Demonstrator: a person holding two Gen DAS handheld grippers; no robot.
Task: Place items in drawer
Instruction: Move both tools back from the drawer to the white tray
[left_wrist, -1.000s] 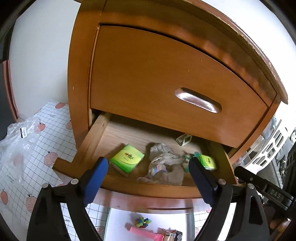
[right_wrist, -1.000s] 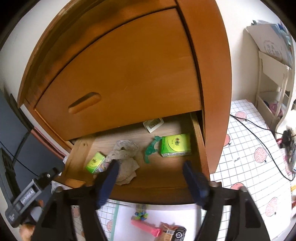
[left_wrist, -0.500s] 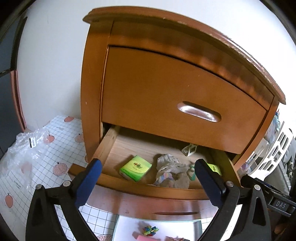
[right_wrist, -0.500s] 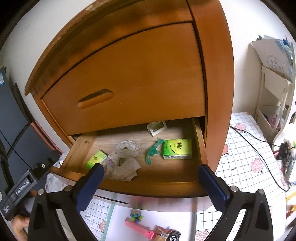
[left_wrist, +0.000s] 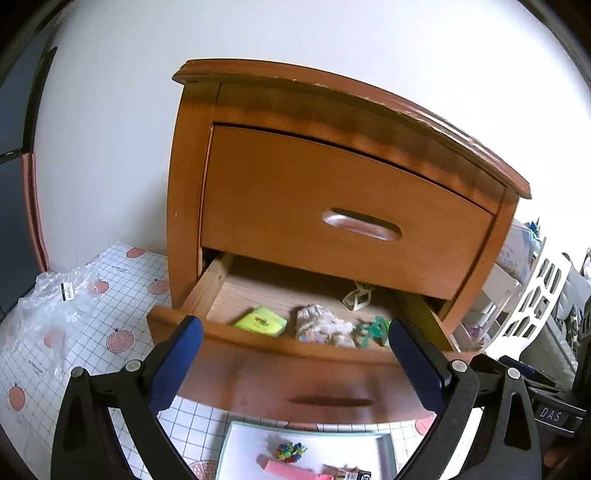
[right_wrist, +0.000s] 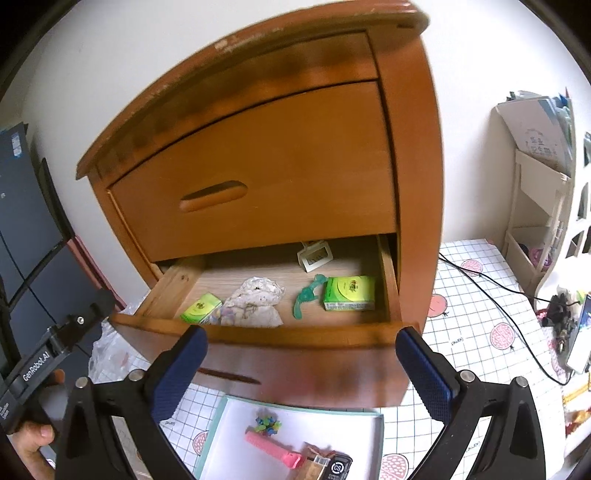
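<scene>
White wall behind, floor covered in a white grid sheet printed with pink fruit. Wooden nightstand stands against the wall, upper drawer closed, lower drawer pulled out. Inside the lower drawer: small green tissue pack at left, crumpled pale cloth touching it on the right, green plastic clip beside a larger green tissue pack near the right wall, white plug-like piece at the back. Left view shows same contents lower and blurred, left green pack, cloth. On the floor in front of the nightstand, a light tray with raised rim holds a pink comb-like item, a small multicolour bead cluster and a dark-labelled packet; text too small to read. Left gripper jaws spread wide, nothing between the blue pads, hangs in front of the drawer face above the tray. Right gripper also spread wide and empty, same area. Left gripper body shows in the right view's lower left corner with a hand under it. Crumpled clear plastic bag lies on the floor left of the nightstand. White shelf unit and black cable at right.
</scene>
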